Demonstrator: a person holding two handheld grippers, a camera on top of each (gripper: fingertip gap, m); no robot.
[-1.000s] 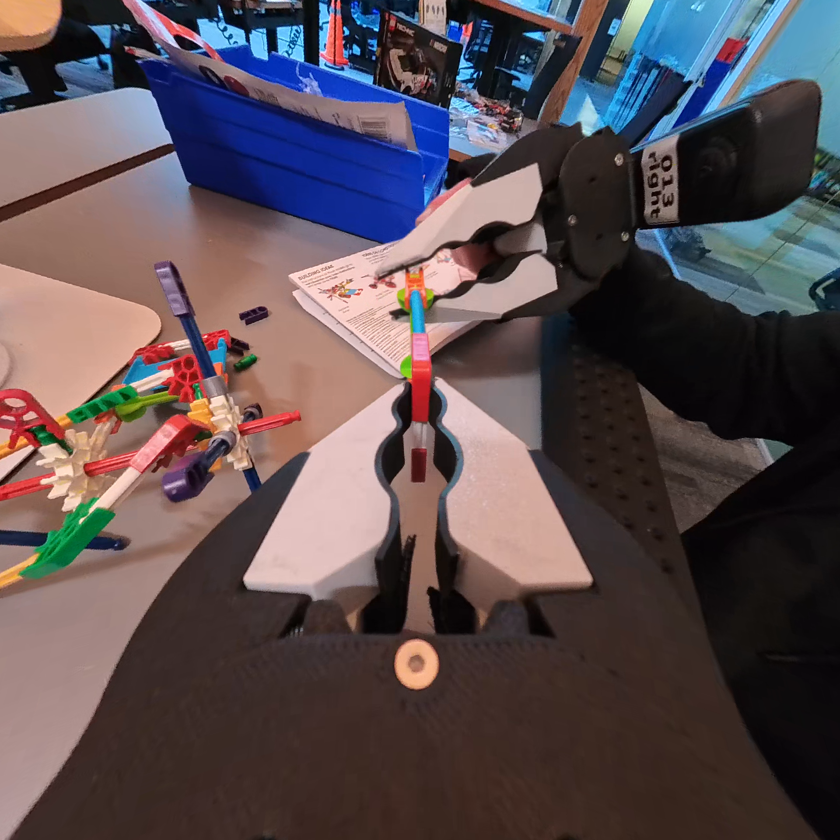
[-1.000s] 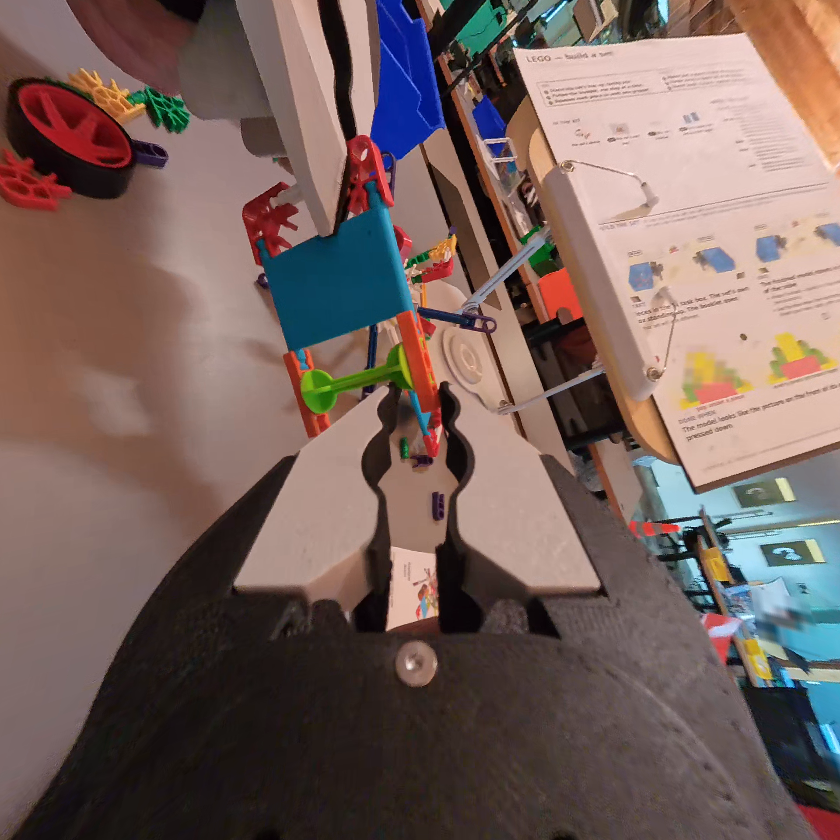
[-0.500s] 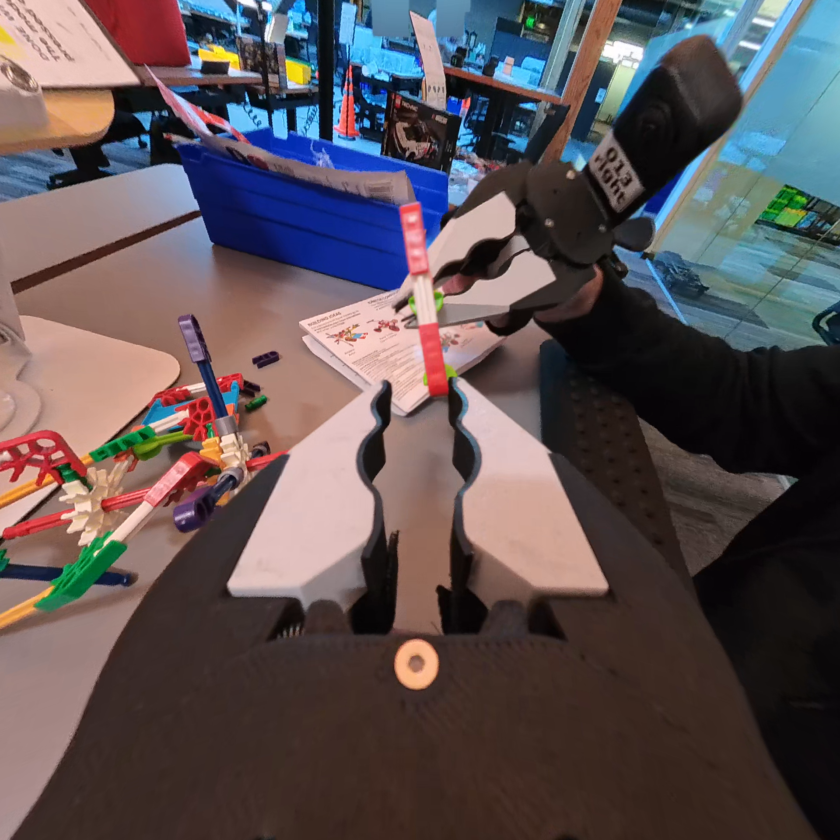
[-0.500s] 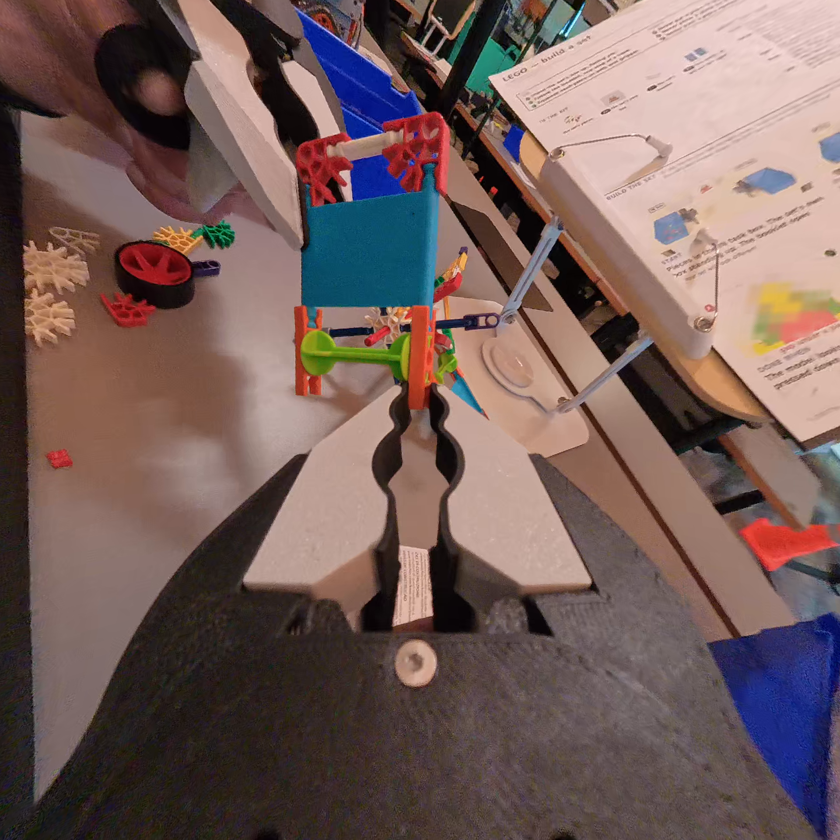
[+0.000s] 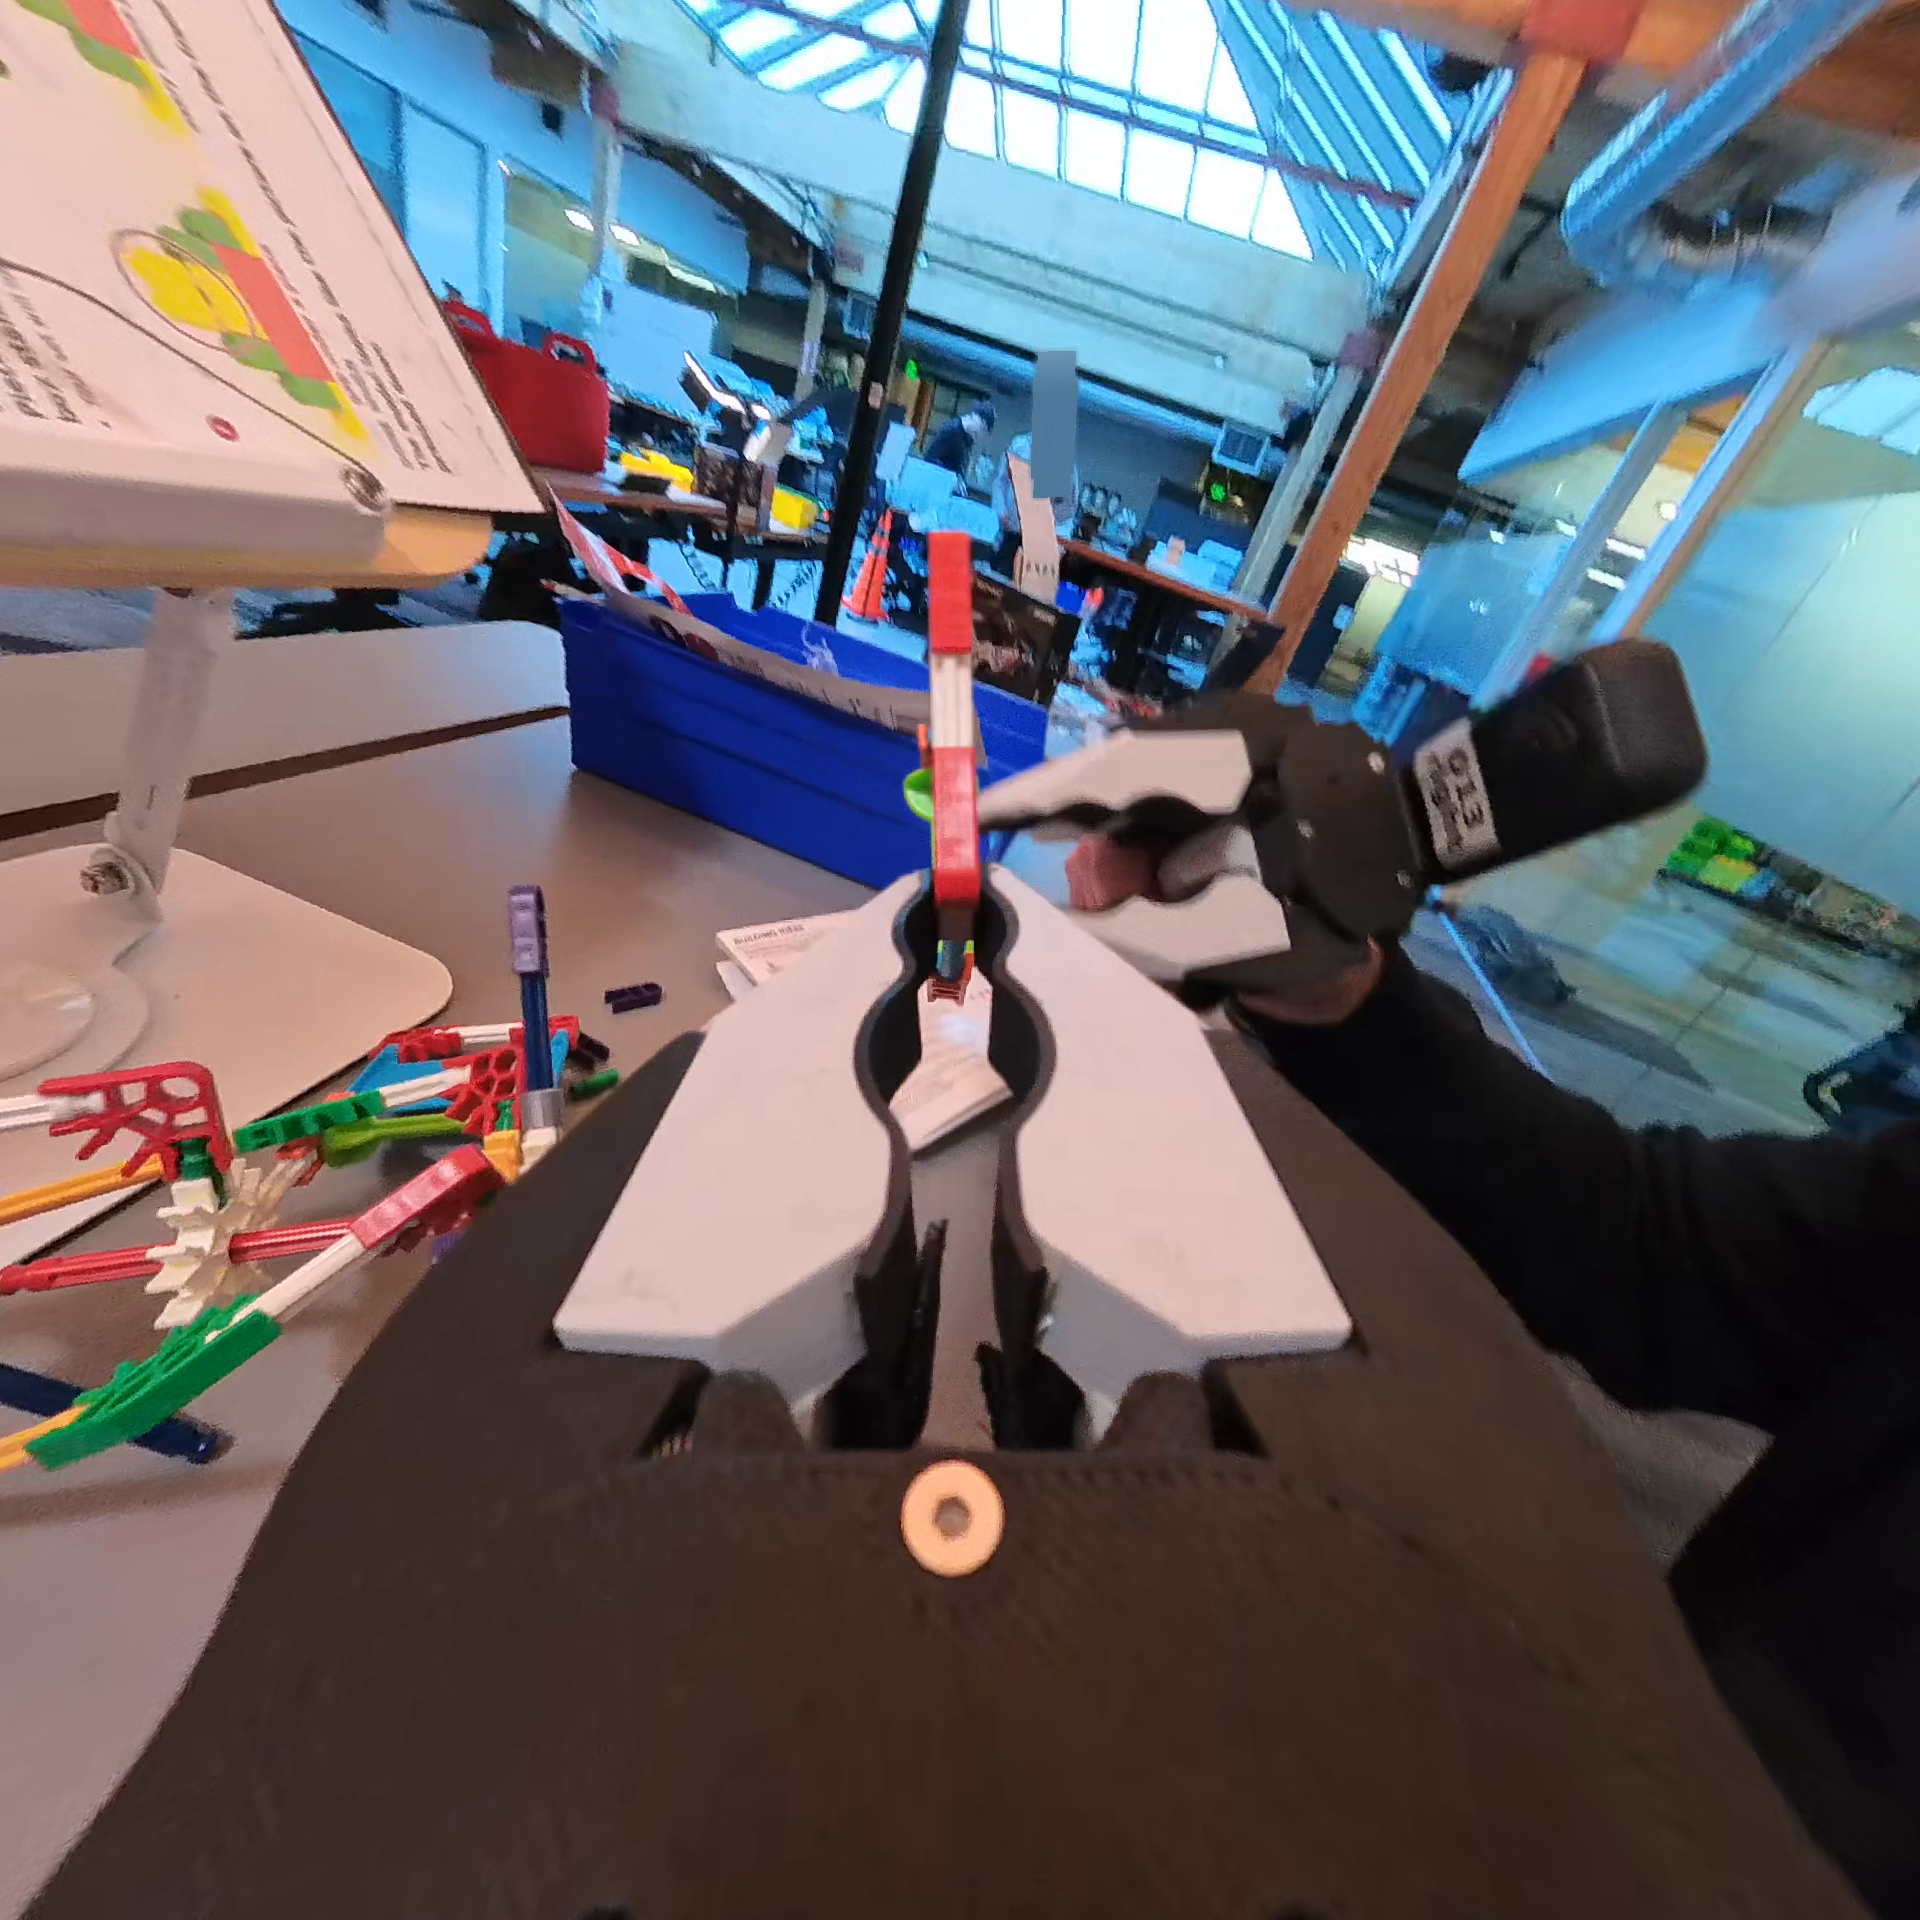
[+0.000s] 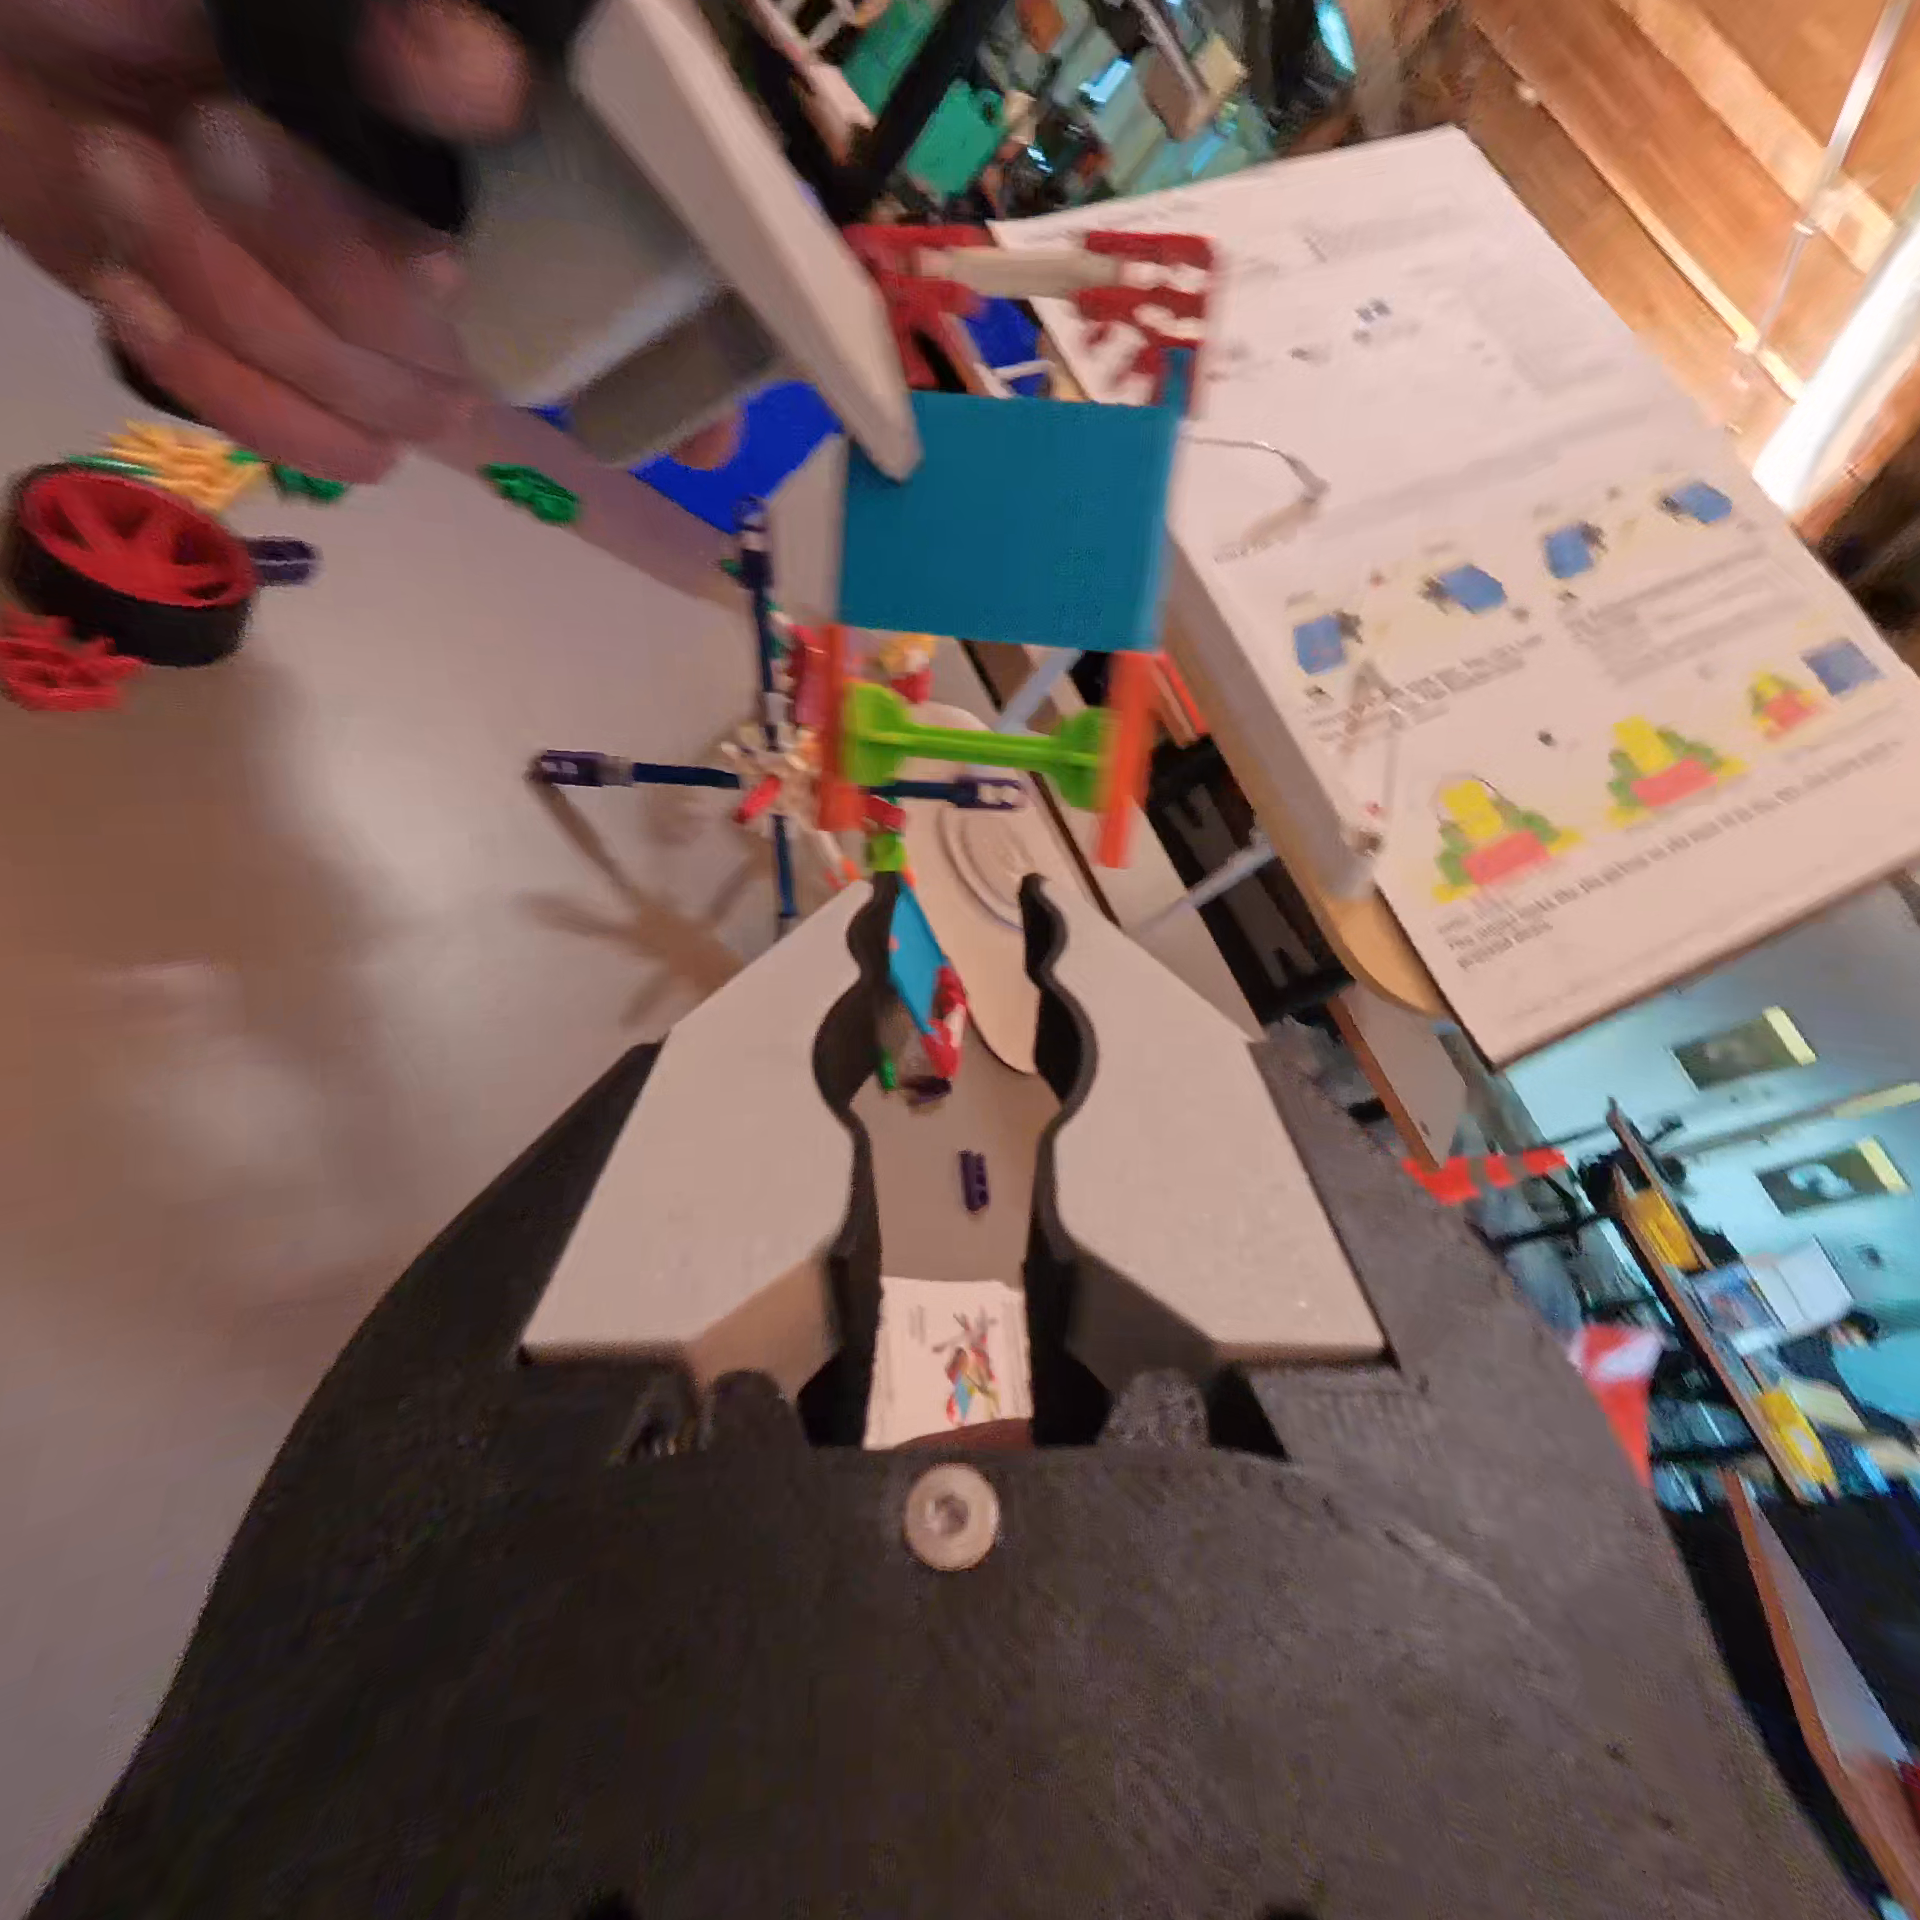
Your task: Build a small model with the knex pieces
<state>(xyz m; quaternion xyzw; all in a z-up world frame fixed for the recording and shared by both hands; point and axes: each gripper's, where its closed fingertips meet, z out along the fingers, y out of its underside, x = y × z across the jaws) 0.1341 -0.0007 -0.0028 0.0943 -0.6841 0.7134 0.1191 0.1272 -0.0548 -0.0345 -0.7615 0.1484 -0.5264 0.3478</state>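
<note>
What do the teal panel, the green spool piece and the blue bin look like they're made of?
Teal panel: likely rigid plastic, matte, flat even colour. Green spool piece: moulded plastic, slight sheen. Blue bin: probably smooth plastic, stepped moulded wall, faint gloss.

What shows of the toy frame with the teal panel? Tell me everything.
The toy frame is plastic: a flat teal panel, red connectors joined by a white rod above, orange connectors joined by a lime green spool below. It is upright, clamped at one edge by the left gripper; the open right gripper is close.
</note>
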